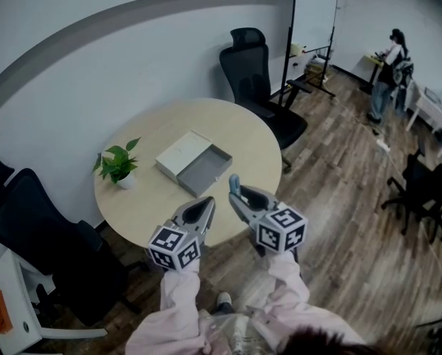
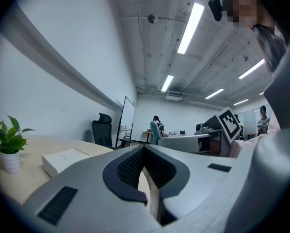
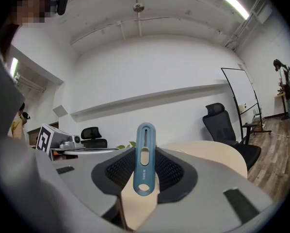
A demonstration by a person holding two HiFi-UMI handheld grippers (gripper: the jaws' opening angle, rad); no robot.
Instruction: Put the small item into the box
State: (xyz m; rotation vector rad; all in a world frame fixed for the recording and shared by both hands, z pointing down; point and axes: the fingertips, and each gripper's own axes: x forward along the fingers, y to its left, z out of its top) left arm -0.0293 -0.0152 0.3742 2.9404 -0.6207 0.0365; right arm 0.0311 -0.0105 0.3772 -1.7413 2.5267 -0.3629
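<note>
A slim blue small item (image 1: pixel 234 186) stands upright in my right gripper (image 1: pixel 239 197), which is shut on it just above the near edge of the round table (image 1: pixel 239 128). In the right gripper view the blue item (image 3: pixel 145 159) sticks up between the pads of that gripper (image 3: pixel 144 181). The box lies open in the middle of the table as a grey tray (image 1: pixel 206 170) with its white lid (image 1: pixel 181 154) beside it. My left gripper (image 1: pixel 205 207) hovers left of the right one, shut and holding nothing (image 2: pixel 145 154). The white lid (image 2: pixel 62 159) shows ahead of it.
A small potted plant (image 1: pixel 120 163) stands at the table's left edge. Black office chairs stand behind the table (image 1: pixel 262 80) and at the left (image 1: pixel 43 242). A whiteboard (image 1: pixel 313 13) and a person (image 1: pixel 389 72) are far back right.
</note>
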